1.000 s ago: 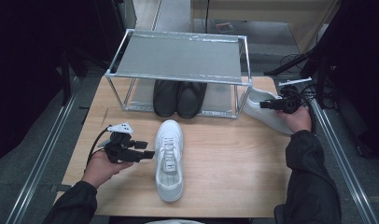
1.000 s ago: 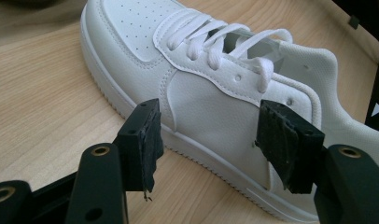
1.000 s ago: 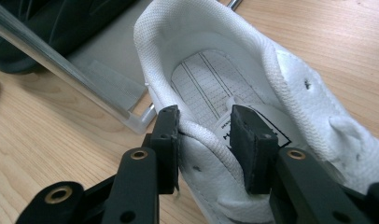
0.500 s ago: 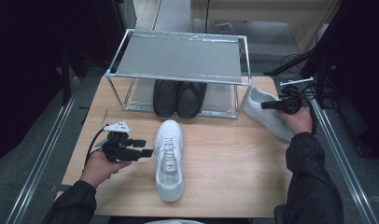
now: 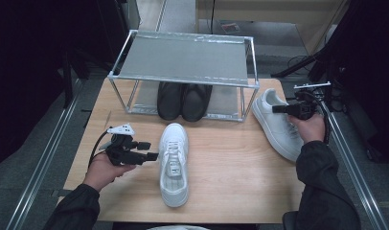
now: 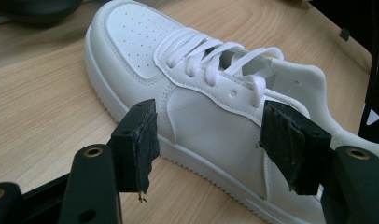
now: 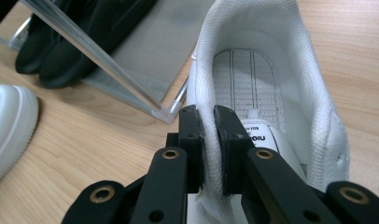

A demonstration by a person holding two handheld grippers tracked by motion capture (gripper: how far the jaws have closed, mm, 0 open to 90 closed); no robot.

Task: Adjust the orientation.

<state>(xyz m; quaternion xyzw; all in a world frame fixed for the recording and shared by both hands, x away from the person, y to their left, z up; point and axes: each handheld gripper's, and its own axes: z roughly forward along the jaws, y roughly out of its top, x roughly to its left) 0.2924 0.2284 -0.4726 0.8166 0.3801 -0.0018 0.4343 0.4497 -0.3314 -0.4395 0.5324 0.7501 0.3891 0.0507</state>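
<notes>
A white sneaker [image 5: 173,163] lies in the middle of the table, toe away from me. My left gripper [image 5: 152,151] hovers at its left side, jaws just opening; in the left gripper view the pads [image 6: 136,144] stand apart from the sneaker's side [image 6: 201,107] without touching. A second white sneaker [image 5: 279,127] lies at the right, by the rack's corner. My right gripper [image 5: 276,109] has just been closing on it. In the right gripper view that gripper [image 7: 210,140] pinches the sneaker's [image 7: 257,70] padded collar.
A metal-framed rack [image 5: 183,60] with a grey top shelf stands at the back of the table. A pair of black shoes [image 5: 183,100] sits on its lower level. The rack's corner post [image 7: 108,65] is close to the held sneaker. Metal rails run along both table sides.
The right gripper has shifted slightly left and its jaws have come together on the right sneaker's collar. The left hand and the middle sneaker have stayed put.
</notes>
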